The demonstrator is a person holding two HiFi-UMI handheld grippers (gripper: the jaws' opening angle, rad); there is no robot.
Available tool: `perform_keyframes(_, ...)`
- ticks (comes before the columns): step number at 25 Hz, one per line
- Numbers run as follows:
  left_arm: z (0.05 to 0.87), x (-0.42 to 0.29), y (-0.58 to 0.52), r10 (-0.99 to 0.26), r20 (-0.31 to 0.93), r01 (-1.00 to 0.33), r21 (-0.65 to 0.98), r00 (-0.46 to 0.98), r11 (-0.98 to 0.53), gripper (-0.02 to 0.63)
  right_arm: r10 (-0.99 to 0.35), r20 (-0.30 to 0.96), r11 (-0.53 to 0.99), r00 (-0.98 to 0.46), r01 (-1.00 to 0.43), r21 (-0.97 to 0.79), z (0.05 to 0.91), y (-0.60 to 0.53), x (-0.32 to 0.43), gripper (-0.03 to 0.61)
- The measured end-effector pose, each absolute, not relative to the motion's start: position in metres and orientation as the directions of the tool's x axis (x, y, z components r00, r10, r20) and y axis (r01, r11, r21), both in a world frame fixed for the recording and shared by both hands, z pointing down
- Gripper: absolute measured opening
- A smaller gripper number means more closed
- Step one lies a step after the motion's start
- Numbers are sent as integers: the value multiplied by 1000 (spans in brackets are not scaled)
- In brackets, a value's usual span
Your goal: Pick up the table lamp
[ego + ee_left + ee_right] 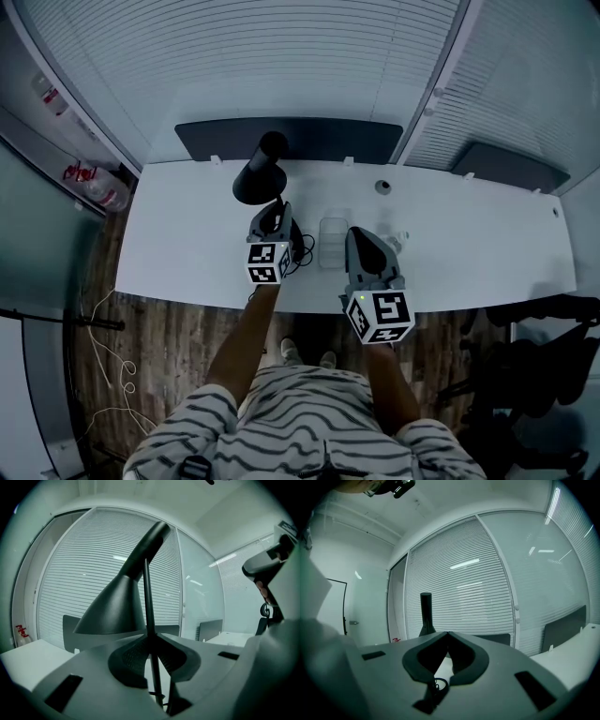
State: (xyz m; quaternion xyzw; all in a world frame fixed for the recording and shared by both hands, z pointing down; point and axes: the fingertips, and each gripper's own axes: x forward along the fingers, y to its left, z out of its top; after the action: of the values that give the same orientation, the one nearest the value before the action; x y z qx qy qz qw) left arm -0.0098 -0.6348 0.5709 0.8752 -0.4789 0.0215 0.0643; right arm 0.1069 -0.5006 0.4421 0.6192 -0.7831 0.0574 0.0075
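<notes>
The black table lamp [255, 178] stands on the white table [469, 234], its cone shade tilted toward the back left. My left gripper [274, 217] reaches in just in front of the shade. In the left gripper view both pads are pressed on the lamp's thin upright stem [149, 602], and the shade [119, 606] looms above the left gripper [151, 637]. My right gripper [361, 239] hovers to the right of the lamp with its jaw tips touching and nothing between them. In the right gripper view the lamp [425, 613] shows far left, beyond the right gripper [448, 633].
A clear plastic box [333, 242] lies between the two grippers, with a black cable [302, 253] beside it. A small round object [382, 186] sits at the table's back. A dark divider panel [319, 139] runs behind the table. A dark chair [544, 366] is at the right.
</notes>
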Motion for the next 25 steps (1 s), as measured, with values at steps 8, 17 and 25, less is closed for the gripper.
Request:
perform_keyframes(8, 533, -6, -615, -831, 69, -833, 94, 552, -545, 53, -967, 68, 240, -245, -968, -77, 438, -493, 101, 11)
perform_keyframes(17, 471, -11, -576, -823, -18, -822, 48, 567, -567, 52, -960, 12, 279, -281, -956, -94, 422, -485, 88, 11)
perform_keyframes(25, 433, -17, -544, -829, -55, -826, 63, 557, -560, 52, -956, -8, 292, -292, -953, -86, 412, -479, 81, 12)
